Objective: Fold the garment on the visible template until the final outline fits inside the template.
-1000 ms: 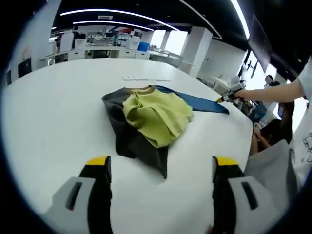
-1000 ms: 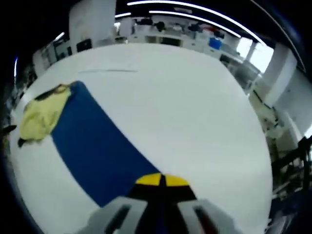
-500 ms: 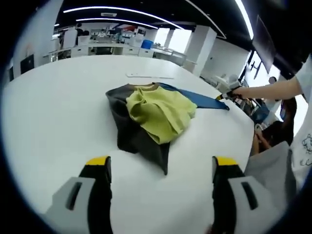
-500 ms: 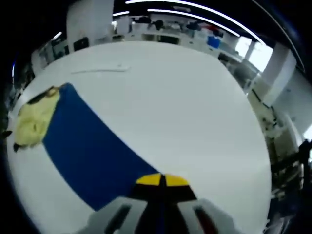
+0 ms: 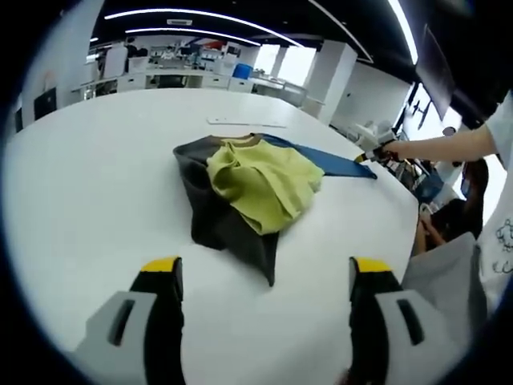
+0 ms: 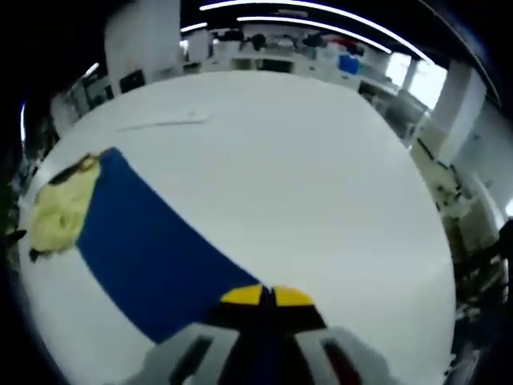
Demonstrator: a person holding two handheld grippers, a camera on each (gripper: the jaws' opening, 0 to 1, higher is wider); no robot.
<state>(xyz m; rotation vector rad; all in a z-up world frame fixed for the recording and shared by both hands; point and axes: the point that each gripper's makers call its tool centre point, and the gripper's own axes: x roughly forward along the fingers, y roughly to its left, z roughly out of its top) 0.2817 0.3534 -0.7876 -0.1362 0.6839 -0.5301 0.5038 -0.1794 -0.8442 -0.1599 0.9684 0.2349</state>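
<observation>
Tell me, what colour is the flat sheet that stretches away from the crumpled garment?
Deep blue flat sheet, clearest in the right gripper view.

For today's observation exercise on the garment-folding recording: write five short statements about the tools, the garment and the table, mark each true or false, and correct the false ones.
1. The left tool has its jaws apart with nothing between them. True.
2. The right tool is open. False: its jaws are shut on the blue sheet.
3. The yellow-green garment lies spread out flat. False: it is bunched up in a heap.
4. The garment rests partly on a dark grey cloth. True.
5. The table is black. False: it is white.
</observation>
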